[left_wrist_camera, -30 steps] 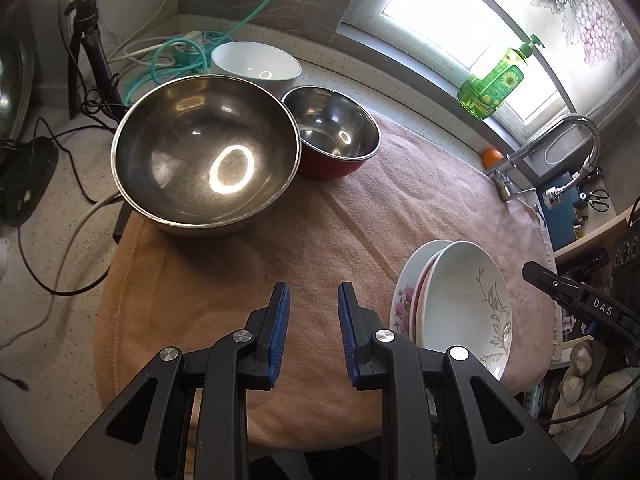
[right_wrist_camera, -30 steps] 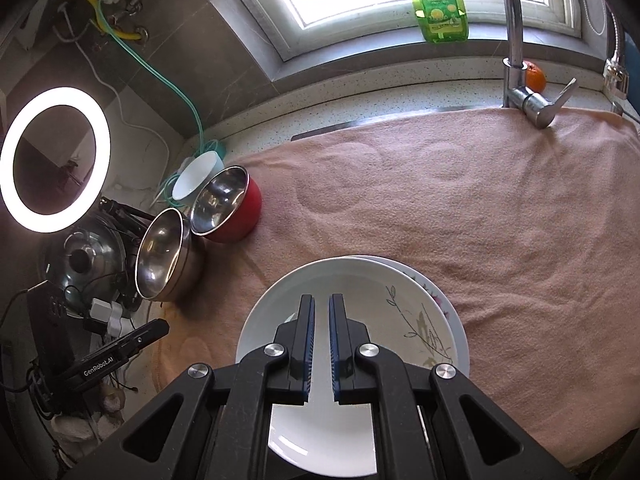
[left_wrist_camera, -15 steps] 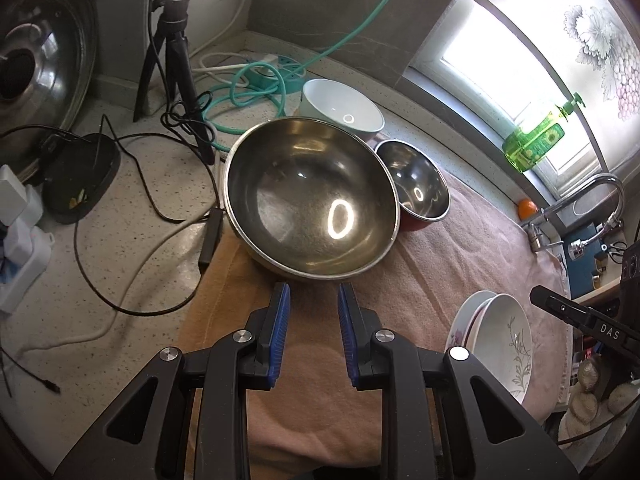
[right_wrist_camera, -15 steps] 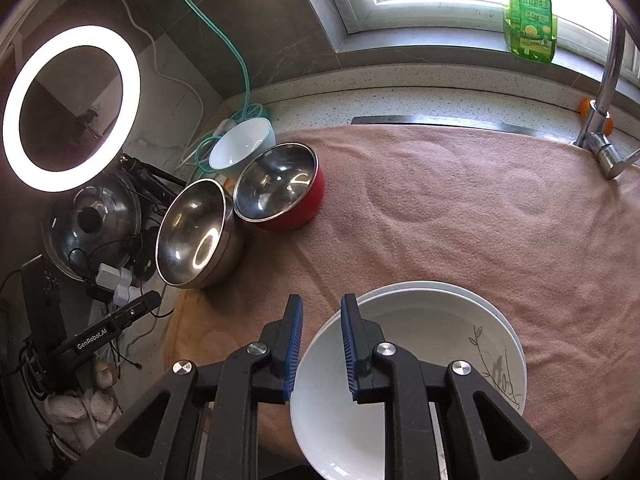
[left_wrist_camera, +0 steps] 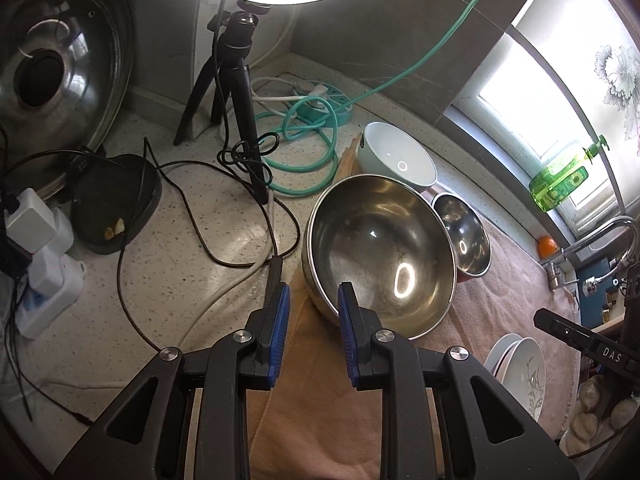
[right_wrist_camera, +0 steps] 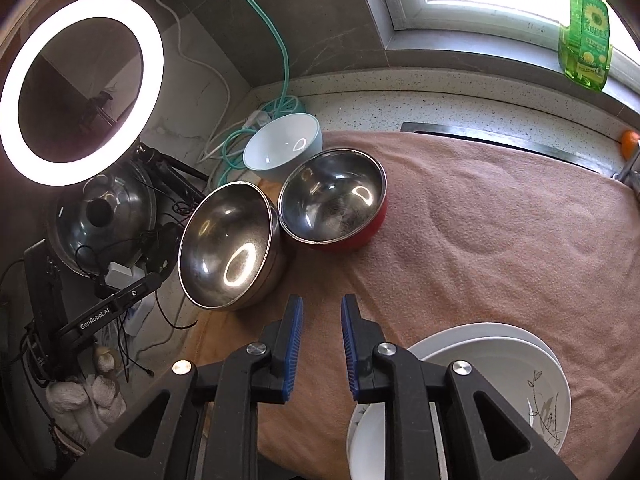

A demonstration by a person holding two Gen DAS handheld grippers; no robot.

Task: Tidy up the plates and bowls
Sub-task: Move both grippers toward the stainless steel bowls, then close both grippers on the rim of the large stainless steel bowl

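Steel big bowl (left_wrist_camera: pixel 380 256), centre frame: rigid, slick; we'd pinch its near rim. Both grippers (left_wrist_camera: pixel 310 308) (right_wrist_camera: pixel 320 320) gape empty.

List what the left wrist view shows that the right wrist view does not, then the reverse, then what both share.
Only the left wrist view: the curved faucet, the black dish with yellow scraps, and the left tongs, open over the towel edge with nothing between them.

Only the right wrist view: the whole circle of the ring light and the right tongs, open and empty beside the stacked plates.

Both: the large steel bowl, the red-sided steel bowl, the pale blue bowl, the pink towel, the green soap bottle.
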